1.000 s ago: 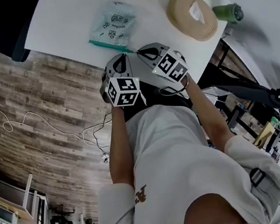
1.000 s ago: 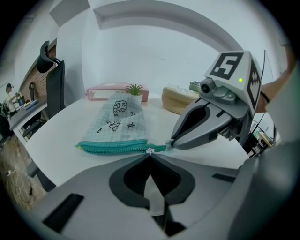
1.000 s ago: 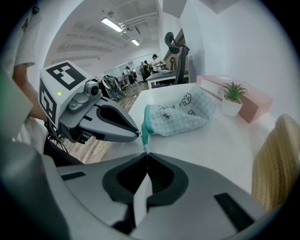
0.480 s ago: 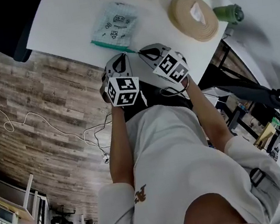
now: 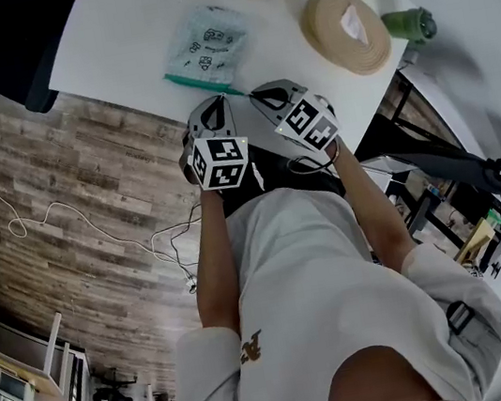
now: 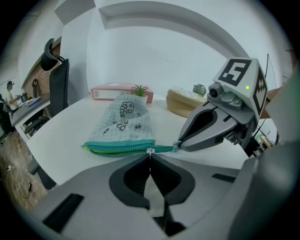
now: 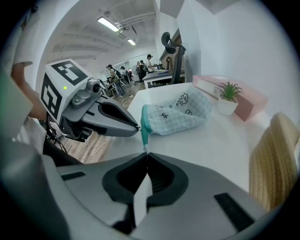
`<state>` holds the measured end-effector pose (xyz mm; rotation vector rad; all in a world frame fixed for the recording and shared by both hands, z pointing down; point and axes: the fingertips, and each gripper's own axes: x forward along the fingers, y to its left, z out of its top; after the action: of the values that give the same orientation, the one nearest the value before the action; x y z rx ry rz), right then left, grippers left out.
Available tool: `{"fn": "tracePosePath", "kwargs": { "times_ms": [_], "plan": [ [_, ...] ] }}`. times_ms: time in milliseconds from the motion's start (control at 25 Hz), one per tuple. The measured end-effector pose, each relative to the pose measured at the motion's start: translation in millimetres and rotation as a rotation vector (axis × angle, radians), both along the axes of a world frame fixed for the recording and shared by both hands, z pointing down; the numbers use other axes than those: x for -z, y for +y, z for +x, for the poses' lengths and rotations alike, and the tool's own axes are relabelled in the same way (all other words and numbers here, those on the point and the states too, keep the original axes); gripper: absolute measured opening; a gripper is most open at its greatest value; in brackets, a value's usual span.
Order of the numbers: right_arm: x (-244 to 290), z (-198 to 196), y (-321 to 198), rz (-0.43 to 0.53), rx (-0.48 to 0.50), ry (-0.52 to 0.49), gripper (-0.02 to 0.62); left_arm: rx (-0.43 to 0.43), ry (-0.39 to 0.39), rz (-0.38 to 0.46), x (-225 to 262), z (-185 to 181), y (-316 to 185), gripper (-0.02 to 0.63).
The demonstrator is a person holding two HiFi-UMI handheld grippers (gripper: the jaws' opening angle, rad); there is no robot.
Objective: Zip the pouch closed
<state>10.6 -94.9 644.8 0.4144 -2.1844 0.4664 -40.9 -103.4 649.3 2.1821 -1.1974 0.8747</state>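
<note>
The mint checked pouch (image 5: 202, 43) lies flat near the white table's front edge (image 5: 118, 93), its teal zipper (image 6: 123, 148) facing me. In the left gripper view my left gripper (image 6: 150, 153) is shut on the small silver zipper pull (image 6: 150, 151); left of the pull the zipper gapes, showing yellow lining. My right gripper (image 7: 145, 152) is shut on the teal end of the zipper tape (image 7: 144, 137) at the pouch's right corner. In the left gripper view the right gripper (image 6: 179, 146) sits just right of the pull. From the head view both grippers (image 5: 232, 103) sit side by side at the pouch's near edge.
A round woven straw item (image 5: 344, 29) and a green object (image 5: 408, 23) lie at the table's right. A pink box (image 6: 122, 93) with a small potted plant (image 6: 139, 90) stands behind the pouch. A black chair (image 6: 56, 79) is at the table's left end.
</note>
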Motion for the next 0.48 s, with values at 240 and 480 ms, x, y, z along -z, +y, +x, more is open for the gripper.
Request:
{"fn": "tracePosePath", "kwargs": {
  "times_ms": [240, 480],
  "plan": [
    [-0.4, 2.5, -1.7, -0.001, -0.012, 0.008, 0.002, 0.021, 0.001, 0.001, 0.6, -9.3, -6.1, -0.005],
    [-1.5, 4.0, -3.6, -0.002, -0.023, 0.012, 0.002, 0.038, 0.000, 0.000, -0.3, -21.1, -11.7, -0.005]
  ]
}}
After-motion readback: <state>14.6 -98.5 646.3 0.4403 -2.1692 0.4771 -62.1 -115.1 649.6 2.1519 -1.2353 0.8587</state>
